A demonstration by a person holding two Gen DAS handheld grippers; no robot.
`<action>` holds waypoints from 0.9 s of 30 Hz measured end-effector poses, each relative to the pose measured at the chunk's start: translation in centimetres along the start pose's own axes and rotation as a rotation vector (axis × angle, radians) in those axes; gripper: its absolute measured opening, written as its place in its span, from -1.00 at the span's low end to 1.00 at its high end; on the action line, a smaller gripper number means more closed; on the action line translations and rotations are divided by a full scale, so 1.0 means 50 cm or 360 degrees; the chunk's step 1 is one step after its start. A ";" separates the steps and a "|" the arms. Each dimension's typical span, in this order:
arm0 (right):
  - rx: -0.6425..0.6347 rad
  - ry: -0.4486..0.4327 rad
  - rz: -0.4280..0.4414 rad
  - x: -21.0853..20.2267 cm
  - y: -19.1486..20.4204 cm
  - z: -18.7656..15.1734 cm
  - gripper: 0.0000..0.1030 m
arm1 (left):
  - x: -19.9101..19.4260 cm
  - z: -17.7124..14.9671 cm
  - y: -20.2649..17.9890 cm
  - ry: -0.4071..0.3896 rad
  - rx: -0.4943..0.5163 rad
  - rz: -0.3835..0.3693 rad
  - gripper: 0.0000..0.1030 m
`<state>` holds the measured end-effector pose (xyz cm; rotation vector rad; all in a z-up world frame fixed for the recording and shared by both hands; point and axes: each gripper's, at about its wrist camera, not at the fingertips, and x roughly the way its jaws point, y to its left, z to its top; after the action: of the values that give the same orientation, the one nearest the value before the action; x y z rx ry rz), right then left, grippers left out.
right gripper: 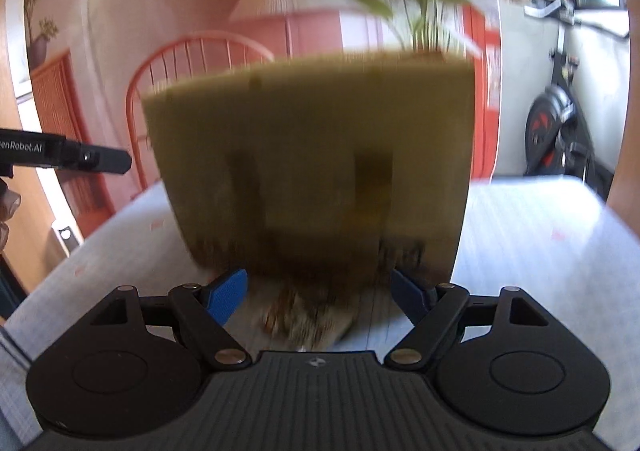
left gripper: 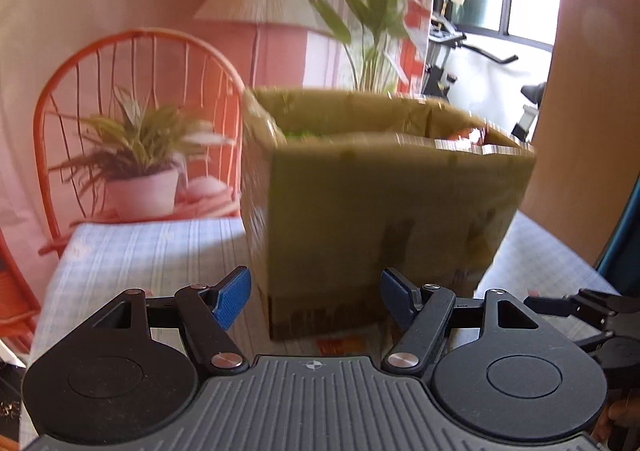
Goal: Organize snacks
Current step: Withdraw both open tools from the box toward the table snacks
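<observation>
Both grippers face cardboard box [left gripper: 380,191] on table [left gripper: 140,251]. Left gripper [left gripper: 316,297] and right gripper [right gripper: 320,295] jaws apart, nothing held. Approach slow, aim for blurry snack pack [right gripper: 304,319] near box base.

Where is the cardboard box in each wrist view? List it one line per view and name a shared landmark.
Left wrist view: the cardboard box sits centre-right on the table, seen corner-on with its open top showing.
Right wrist view: the cardboard box fills the centre, one flat side facing the camera.
Shared landmark: the orange chair behind the box, to its left.
</observation>
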<state>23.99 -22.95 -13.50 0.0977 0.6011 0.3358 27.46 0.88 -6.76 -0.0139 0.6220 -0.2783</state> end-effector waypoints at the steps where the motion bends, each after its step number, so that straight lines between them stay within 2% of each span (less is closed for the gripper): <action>1: 0.0002 0.0034 0.0005 0.008 0.000 -0.013 0.57 | 0.004 -0.009 -0.003 0.0009 0.0003 0.0000 0.43; 6: -0.0103 0.0188 0.0028 0.031 0.030 -0.082 0.56 | 0.016 -0.053 -0.010 0.0050 -0.0022 0.0001 0.43; 11: -0.0138 0.0287 0.0061 0.049 0.049 -0.123 0.56 | 0.023 -0.086 -0.011 0.0107 -0.0066 0.0021 0.43; 14: -0.0194 0.0331 0.0055 0.059 0.058 -0.133 0.40 | 0.029 -0.101 -0.004 0.0139 -0.0099 0.0037 0.43; 16: -0.0262 0.0318 0.0028 0.057 0.068 -0.136 0.29 | 0.032 -0.109 0.002 0.0157 -0.0127 0.0047 0.43; 17: -0.0265 0.0311 0.0042 0.056 0.068 -0.135 0.13 | 0.032 -0.113 0.004 0.0164 -0.0139 0.0050 0.43; 22: -0.0261 0.0309 0.0028 0.064 0.047 -0.126 0.08 | 0.037 -0.129 0.008 0.0206 -0.0164 0.0065 0.43; 27: -0.0158 0.0255 -0.0078 0.059 -0.016 -0.104 0.08 | 0.048 -0.133 0.004 0.0230 -0.0175 0.0034 0.43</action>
<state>23.52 -22.75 -19.49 -0.0398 0.7429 0.3272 25.55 0.92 -13.59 -0.0934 0.7802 -0.2252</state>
